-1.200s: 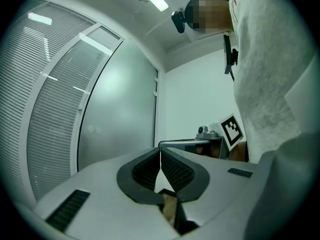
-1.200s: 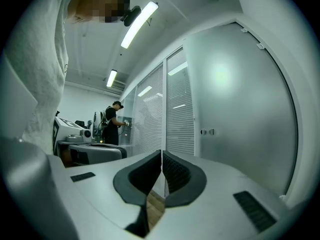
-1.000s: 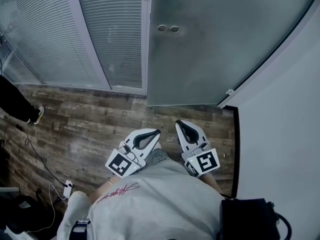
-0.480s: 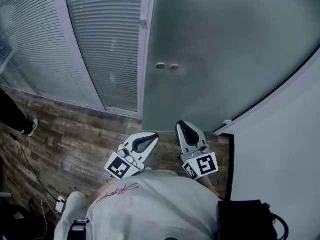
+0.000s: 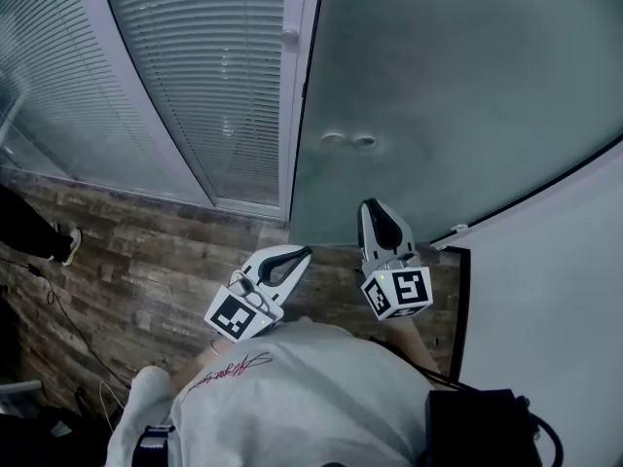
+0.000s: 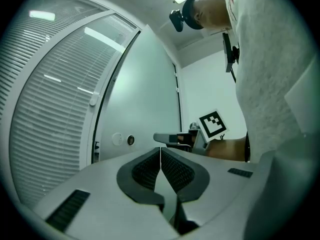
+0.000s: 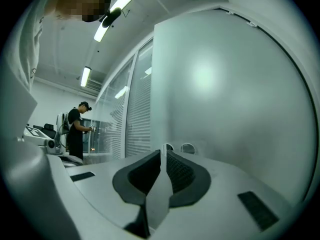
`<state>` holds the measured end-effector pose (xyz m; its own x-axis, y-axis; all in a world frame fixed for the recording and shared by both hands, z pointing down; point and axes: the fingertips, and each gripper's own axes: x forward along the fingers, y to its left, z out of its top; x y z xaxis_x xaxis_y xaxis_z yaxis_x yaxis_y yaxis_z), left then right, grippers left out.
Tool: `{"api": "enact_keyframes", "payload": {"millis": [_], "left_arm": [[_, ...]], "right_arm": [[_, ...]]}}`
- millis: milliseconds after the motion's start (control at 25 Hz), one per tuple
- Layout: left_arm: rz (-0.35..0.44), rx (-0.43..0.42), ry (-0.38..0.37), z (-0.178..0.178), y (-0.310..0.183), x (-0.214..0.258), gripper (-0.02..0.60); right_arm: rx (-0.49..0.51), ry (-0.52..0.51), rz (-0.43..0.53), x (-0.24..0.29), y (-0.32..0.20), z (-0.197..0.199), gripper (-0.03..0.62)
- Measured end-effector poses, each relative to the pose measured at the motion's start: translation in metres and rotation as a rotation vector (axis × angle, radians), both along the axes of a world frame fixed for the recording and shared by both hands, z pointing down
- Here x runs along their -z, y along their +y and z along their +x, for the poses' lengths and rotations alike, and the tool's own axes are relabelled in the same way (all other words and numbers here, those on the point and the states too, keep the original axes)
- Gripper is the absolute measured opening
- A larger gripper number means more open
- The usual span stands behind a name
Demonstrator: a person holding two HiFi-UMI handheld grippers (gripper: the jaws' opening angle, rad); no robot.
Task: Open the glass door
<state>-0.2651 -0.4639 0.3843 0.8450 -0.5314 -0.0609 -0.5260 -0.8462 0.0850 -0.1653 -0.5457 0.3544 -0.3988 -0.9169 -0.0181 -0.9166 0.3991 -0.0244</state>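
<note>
Not done yet. Glass door (image 5: pixel 467 86) straight ahead on the far side, looking shut, with two round knobs (image 5: pixel 348 141) near its left edge. All of the opening left to do. Right claw (image 5: pixel 371 205) squeezed tight together, holding nothing, aimed at the knobs, close to the door but not touching. Left claw (image 5: pixel 306 254) closed and empty too, just left of it, nearer the body.

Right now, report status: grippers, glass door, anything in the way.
Left gripper and right gripper shut, empty. Glass door ahead, untouched. Nothing between; bystander off to the left.
</note>
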Motion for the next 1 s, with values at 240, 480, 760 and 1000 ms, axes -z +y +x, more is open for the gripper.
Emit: {"api": "enact_keyframes", "payload": {"millis": [240, 480, 760, 1000], "left_arm": [[0.001, -0.071, 0.005, -0.023, -0.022, 0.004, 0.018], [-0.004, -0.118, 0.014, -0.029, -0.034, -0.001, 0.018], [-0.022, -0.113, 0.000, -0.037, -0.036, -0.009, 0.018], [-0.018, -0.096, -0.009, -0.040, -0.028, -0.009, 0.018]], "right_arm": [[-0.112, -0.009, 0.005, 0.001, -0.064, -0.007, 0.137], [-0.177, -0.060, -0.031, -0.008, -0.117, -0.008, 0.150], [-0.191, -0.072, -0.002, -0.015, -0.135, -0.012, 0.158], [-0.193, 0.039, -0.022, -0.021, -0.152, -0.016, 0.160]]}}
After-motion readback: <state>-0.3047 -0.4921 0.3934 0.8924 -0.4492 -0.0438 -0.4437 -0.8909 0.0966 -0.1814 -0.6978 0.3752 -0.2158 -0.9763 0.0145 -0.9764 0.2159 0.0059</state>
